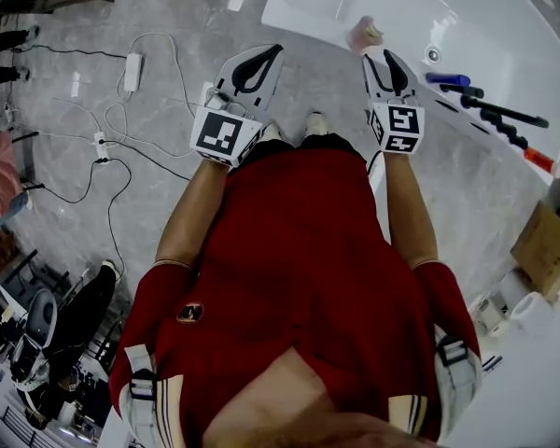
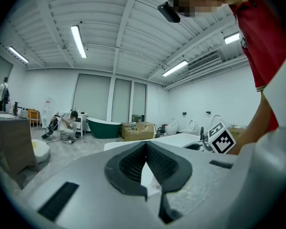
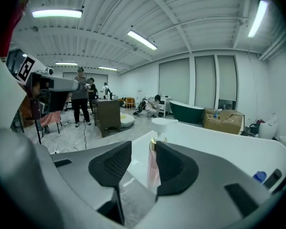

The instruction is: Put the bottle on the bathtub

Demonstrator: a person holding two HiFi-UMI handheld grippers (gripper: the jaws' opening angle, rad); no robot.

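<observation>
A pink bottle (image 1: 364,34) with a white pump top stands upright on the near rim of the white bathtub (image 1: 504,26). My right gripper (image 1: 377,56) is open just short of it, at the rim. In the right gripper view the bottle (image 3: 154,168) shows in the gap beyond the jaws, which do not touch it, and the bathtub (image 3: 219,142) stretches behind. My left gripper (image 1: 269,52) is over the floor left of the tub. Its tips meet in the left gripper view (image 2: 144,143), shut on nothing.
Cables and a power adapter (image 1: 131,68) trail over the marble floor at left. A blue item (image 1: 445,79), black tools (image 1: 504,112) and an orange-tipped one (image 1: 541,161) lie on the tub's right rim. A cardboard box (image 1: 546,245) stands at right. People (image 3: 81,99) stand far off.
</observation>
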